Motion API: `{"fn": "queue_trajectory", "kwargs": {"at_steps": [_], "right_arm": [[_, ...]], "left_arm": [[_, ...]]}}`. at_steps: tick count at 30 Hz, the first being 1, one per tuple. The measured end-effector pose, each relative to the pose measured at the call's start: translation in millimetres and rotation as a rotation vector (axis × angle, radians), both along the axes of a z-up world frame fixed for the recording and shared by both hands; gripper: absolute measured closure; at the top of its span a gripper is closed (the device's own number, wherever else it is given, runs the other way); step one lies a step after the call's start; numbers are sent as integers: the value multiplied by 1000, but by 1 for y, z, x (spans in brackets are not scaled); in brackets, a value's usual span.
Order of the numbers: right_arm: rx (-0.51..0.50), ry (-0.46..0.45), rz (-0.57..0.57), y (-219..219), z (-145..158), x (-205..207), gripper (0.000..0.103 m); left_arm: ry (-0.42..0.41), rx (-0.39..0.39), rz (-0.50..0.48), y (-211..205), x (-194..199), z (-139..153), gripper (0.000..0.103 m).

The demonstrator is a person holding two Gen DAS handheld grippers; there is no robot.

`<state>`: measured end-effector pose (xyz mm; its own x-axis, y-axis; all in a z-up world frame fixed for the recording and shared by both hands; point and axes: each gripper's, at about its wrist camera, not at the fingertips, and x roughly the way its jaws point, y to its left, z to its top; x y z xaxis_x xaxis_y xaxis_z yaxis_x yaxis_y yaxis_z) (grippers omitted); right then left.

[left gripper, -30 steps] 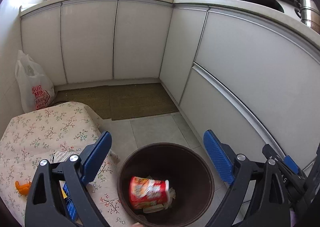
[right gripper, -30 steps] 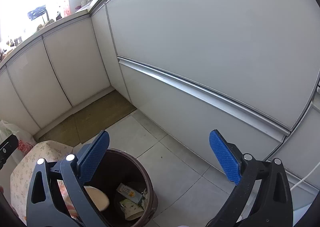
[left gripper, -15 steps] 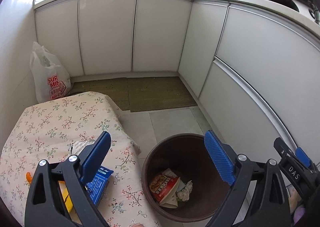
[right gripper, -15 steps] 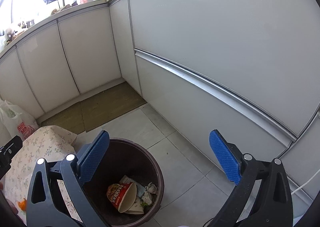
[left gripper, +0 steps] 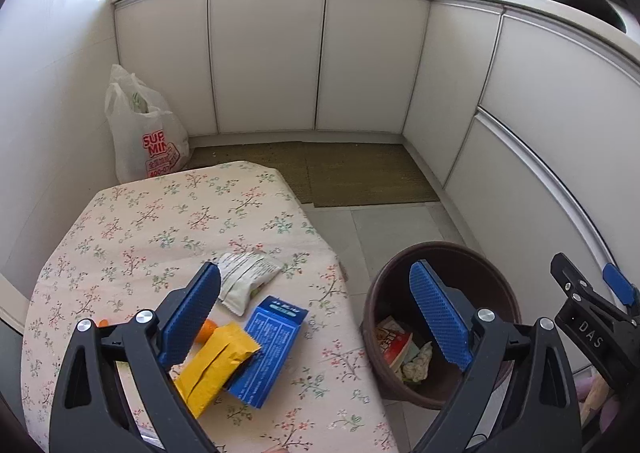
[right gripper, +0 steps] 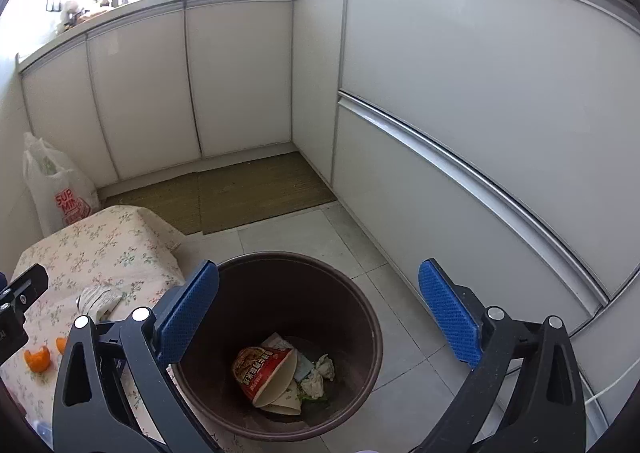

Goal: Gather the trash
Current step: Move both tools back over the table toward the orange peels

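both tongs are held wide open with nothing gripped, the left gripper [left gripper: 314, 311] over the flowered table [left gripper: 132, 221] and the right gripper [right gripper: 318, 313] parked above the brown bin [right gripper: 366, 317], where a crushed noodle cup [right gripper: 262, 371] is already lying. just under and inside the left tongs' left finger a yellow packet [left gripper: 214, 363] is seen overlapping a blue box [left gripper: 270, 349], with a white wrapper [left gripper: 248, 279] a bit further ahead. all three are probably light; the packet looks crinkly and slippery, so it's best pinched across its free end, clear of the stiffer box.
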<state>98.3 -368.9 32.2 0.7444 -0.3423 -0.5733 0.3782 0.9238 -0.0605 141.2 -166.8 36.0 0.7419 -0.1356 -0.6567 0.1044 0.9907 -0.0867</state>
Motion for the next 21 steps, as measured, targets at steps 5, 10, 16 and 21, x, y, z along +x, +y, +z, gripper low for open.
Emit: {"fn": "queue_trajectory", "kwargs": {"at_steps": [5,10,16,21], "right_arm": [[-29,33,77,30,-7,-1,7],[-47,52,140,57,-13,-5,7],[-60,76,218,93,-20,-9,7],[-85,110,299,126,-29,-11,7]], "left_arm": [[25,9,50,36,-14,-9,10],[36,28,94,68,-27,-16,10],[71,50,153,116,-40,-31,10],[153,59,204,163,-52,-56,10]]}}
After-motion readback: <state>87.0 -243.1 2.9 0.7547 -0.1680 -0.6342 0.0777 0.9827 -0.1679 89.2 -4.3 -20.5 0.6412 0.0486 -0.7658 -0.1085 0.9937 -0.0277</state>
